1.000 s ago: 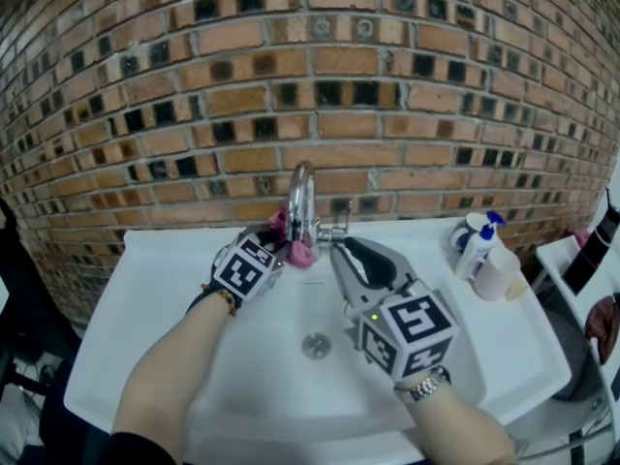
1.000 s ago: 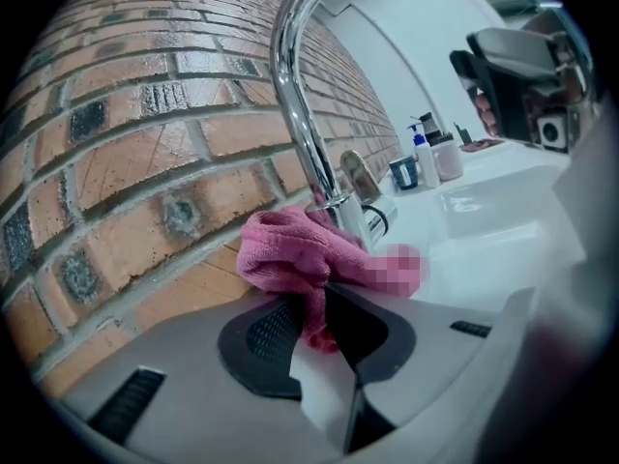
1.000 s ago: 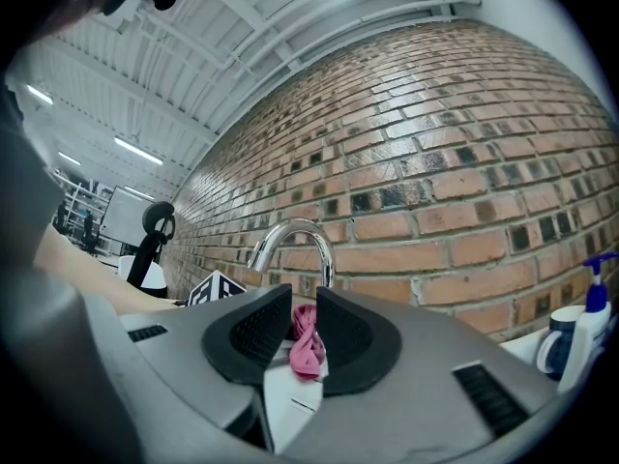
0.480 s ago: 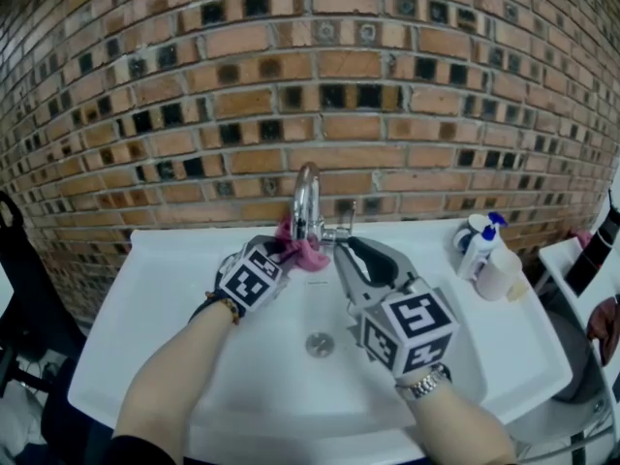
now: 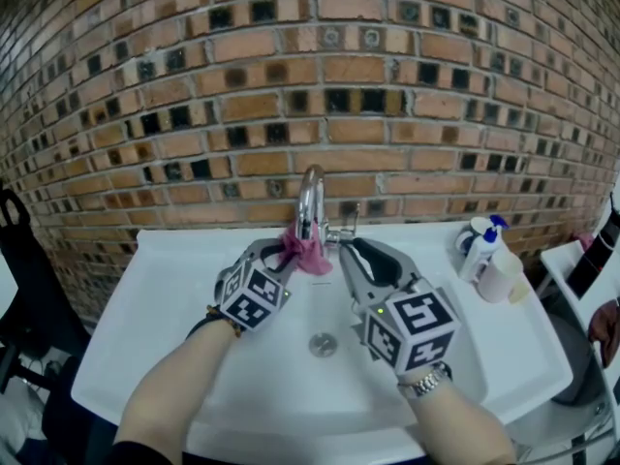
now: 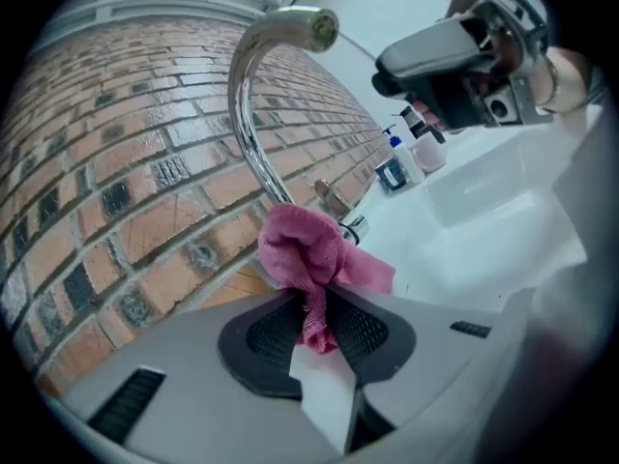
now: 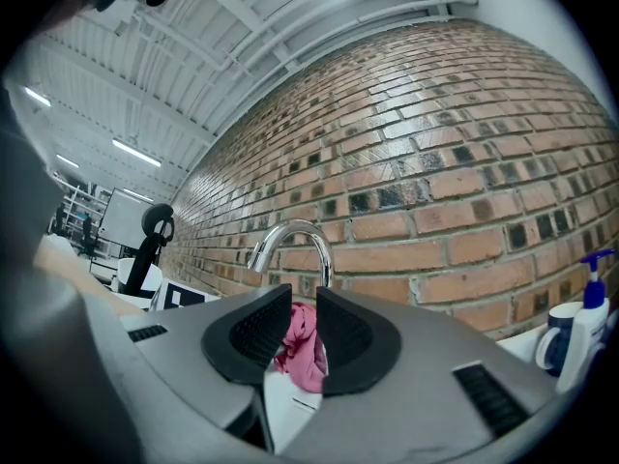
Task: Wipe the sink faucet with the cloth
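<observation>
A curved chrome faucet rises at the back of the white sink. My left gripper is shut on a pink cloth, which is bunched against the foot of the faucet. In the left gripper view the cloth hangs out of the pinched left gripper and touches the faucet low down. My right gripper hovers just right of the faucet, over the basin. In its own view the right gripper shows a narrow empty gap, with the cloth and faucet beyond.
A brick wall stands directly behind the sink. Soap bottles and a white cup sit on the right rim. The drain lies mid-basin. A small lever handle sticks up right of the spout.
My left gripper has carried the cloth rightward and a little up, from the faucet's left side round to its front. The right gripper has stayed put.
</observation>
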{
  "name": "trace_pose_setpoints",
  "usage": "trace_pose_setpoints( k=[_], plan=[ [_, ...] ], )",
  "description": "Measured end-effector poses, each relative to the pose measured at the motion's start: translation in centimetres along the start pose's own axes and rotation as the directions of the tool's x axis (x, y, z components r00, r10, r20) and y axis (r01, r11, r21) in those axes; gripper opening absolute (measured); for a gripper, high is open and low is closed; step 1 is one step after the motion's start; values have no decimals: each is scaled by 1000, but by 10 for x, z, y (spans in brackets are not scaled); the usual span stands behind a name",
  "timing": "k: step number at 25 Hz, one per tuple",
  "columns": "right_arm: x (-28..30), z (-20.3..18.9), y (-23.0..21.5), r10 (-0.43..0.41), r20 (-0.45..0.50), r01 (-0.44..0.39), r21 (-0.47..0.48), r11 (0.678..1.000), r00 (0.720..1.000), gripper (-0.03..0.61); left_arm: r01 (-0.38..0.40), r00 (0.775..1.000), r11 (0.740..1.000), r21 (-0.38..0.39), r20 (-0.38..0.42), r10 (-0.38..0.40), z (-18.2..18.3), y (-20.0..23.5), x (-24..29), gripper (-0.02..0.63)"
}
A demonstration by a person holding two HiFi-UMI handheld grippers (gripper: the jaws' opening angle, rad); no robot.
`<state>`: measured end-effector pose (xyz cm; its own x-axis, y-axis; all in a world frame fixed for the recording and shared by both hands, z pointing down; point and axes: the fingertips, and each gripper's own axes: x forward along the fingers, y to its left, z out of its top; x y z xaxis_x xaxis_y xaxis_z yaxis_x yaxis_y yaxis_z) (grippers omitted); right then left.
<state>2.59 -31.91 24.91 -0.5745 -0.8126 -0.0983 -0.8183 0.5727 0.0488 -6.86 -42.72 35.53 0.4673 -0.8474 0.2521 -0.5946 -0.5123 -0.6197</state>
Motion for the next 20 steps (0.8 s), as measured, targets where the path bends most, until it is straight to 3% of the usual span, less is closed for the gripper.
trace_pose_setpoints(
  k=[5, 12, 20],
  plan=[
    [-1, 0, -1, -2, 4, 2, 4, 1000, 1000, 91, -97, 991, 995, 23, 95, 95, 18, 5, -18, 81],
    [-3, 0, -3, -6, 5, 6, 9, 1000, 1000, 91, -239, 945, 969, 70, 245, 215, 54, 21, -45, 81],
    [-2, 0, -3, -14, 3, 14, 10, 1000, 1000, 91, -341, 896, 919, 198, 366, 253, 85, 29, -59, 83]
  ],
)
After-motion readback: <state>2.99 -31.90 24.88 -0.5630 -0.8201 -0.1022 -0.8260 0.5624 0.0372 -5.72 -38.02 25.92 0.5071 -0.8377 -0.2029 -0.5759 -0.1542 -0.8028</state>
